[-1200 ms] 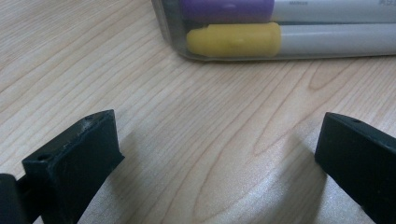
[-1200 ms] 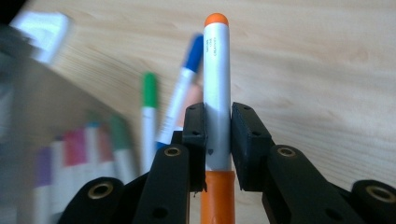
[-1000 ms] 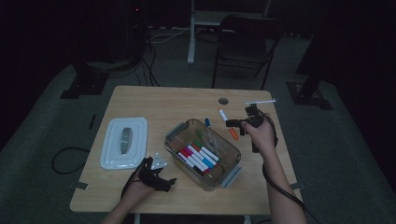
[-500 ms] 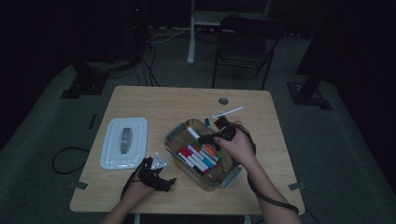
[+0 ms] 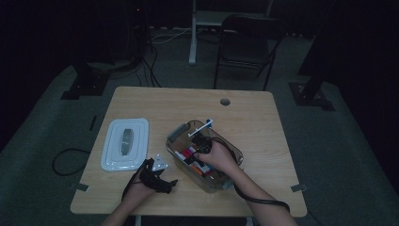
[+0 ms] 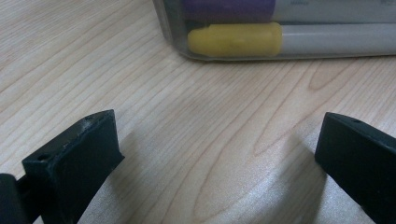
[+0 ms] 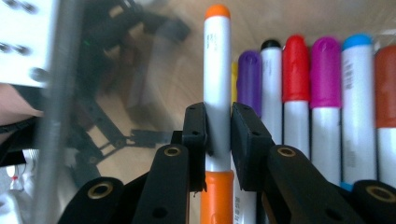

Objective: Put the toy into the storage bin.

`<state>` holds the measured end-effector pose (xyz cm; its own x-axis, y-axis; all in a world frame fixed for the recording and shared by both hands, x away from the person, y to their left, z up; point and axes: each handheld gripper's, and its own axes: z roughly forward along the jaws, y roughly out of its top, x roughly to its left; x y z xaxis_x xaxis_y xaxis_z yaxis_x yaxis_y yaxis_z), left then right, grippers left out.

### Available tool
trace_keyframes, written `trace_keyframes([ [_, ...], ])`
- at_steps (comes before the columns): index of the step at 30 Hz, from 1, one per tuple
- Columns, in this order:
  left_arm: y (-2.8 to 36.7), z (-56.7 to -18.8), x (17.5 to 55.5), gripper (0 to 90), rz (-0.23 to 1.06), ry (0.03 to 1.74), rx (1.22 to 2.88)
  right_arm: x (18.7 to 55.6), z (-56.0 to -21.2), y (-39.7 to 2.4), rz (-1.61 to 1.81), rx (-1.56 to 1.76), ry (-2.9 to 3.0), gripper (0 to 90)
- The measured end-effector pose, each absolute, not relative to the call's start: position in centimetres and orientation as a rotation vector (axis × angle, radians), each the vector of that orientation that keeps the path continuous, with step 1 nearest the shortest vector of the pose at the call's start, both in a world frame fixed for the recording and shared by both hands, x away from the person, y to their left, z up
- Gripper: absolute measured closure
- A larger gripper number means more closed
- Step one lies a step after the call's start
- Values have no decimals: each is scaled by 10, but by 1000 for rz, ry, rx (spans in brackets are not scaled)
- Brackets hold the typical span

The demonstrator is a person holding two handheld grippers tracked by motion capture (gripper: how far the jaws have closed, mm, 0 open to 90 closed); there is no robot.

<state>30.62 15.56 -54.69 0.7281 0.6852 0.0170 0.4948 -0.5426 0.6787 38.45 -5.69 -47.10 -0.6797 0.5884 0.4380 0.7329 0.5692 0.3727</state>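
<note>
Gripping the orange marker (image 7: 217, 70), the right hand-held gripper (image 7: 218, 135) has moved over the clear box (image 5: 175, 133)

The high view is very dim and grainy; the room around the pale wooden table (image 5: 263, 122) sinks into near black. The left gripper view is bright and evenly lit, with soft shadows beside the black jaws. In the right gripper view, the left side is smeared by blur and reflections in the clear plastic box wall (image 7: 60, 112).

Wooden table (image 5: 263, 117), clear marker bin (image 5: 176, 133), white lid (image 5: 113, 143)
</note>
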Motion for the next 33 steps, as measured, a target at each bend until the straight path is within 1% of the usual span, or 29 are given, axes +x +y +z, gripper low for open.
trace_keyframes([
  [3,156,-547,306,5,369,888,2261,384,-472,-55,-766,-1088,-2572,754],
  [5,156,-547,306,5,369,887,2261,385,-472,-56,-777,-1063,-2553,691],
  [7,156,-547,306,5,369,887,2261,384,-469,-59,-784,-1048,-2563,690],
  [9,156,-547,306,5,370,887,2261,385,-462,-64,-869,-1061,-2560,688],
  [12,156,-547,306,5,369,887,2262,387,-439,-84,-1040,-1056,-2539,618],
  [14,156,-547,306,5,370,887,2261,388,-435,-88,-1061,-1056,-2544,605],
  [15,156,-547,306,5,370,887,2261,390,-421,-104,-1169,-1068,-2563,573],
  [16,156,-547,306,5,370,888,2261,393,-414,-113,-1210,-1087,-2570,570],
  [17,156,-547,306,5,370,887,2261,395,-408,-122,-1245,-1107,-2574,545],
  [18,156,-547,306,5,370,888,2261,398,-404,-132,-1290,-1133,-2569,522],
  [21,156,-547,306,5,371,888,2260,410,-398,-160,-1387,-1244,-2563,498],
  [24,156,-547,306,5,371,887,2260,424,-405,-186,-1390,-1394,-2545,498],
  [27,156,-547,306,5,371,886,2264,437,-427,-205,-1329,-1522,-2530,506],
  [30,156,-547,306,5,371,886,2263,448,-458,-212,-1264,-1600,-2502,515],
  [33,156,-547,306,5,371,886,2264,455,-487,-208,-1184,-1612,-2485,515],
])
